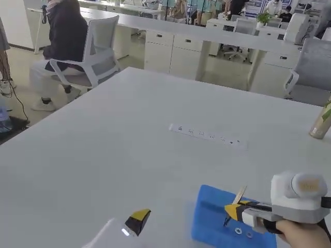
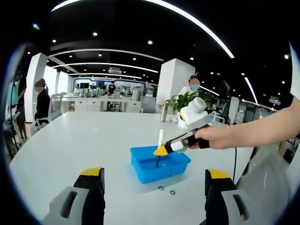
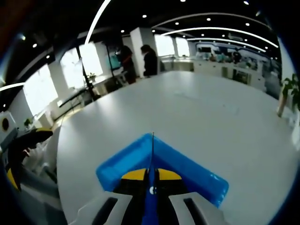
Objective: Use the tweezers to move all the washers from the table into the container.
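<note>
**Tiny washers, thin tweezers**

Head view: the right gripper (image 1: 232, 211) is squeezed tight on the thin metal tweezers (image 1: 239, 196) above the blue plastic container (image 1: 207, 219).

Left gripper view: the left gripper (image 2: 153, 172) is wide open and holds nothing. Two small flat metal washers (image 2: 161, 188) lie on the white table (image 2: 70, 150), just beside the container. They look light, hard and slippery, so pinching the rim should work best.

Right gripper view: the tweezers point into the container. It is too small to tell if their tips hold a washer.

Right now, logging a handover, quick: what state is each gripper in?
Left gripper: open, jaws wide apart, holding nothing.
Right gripper: shut on the thin metal tweezers, tips over the blue plastic container.
</note>
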The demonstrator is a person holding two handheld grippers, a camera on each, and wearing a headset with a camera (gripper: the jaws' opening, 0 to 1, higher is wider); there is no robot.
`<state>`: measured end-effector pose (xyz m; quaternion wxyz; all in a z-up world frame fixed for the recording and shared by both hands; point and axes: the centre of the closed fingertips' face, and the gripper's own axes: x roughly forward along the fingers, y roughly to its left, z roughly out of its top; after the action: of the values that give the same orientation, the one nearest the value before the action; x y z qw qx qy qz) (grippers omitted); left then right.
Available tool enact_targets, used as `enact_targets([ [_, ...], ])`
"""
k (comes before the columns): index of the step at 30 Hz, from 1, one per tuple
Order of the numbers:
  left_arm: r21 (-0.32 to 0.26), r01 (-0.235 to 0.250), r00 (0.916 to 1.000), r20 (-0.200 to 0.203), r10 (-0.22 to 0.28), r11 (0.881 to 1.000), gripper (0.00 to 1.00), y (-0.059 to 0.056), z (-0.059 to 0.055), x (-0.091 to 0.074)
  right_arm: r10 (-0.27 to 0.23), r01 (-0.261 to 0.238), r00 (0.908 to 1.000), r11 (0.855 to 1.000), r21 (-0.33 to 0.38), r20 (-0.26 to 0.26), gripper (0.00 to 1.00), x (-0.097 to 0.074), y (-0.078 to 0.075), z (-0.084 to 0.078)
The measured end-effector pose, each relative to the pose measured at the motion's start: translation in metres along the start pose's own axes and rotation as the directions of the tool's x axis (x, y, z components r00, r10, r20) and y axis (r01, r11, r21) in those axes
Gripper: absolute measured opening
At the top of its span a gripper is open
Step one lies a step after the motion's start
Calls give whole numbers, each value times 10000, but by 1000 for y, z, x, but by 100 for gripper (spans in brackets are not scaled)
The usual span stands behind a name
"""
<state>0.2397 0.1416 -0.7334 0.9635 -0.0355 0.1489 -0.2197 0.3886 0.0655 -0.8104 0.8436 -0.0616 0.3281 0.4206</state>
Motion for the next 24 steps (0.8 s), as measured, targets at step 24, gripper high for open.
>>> enact_targets([
  [24,-170,24,10000,-51,-25,9999,87,1,-1,-1,188,-178,9943,9998,-99,1049,4,-16,13,12],
])
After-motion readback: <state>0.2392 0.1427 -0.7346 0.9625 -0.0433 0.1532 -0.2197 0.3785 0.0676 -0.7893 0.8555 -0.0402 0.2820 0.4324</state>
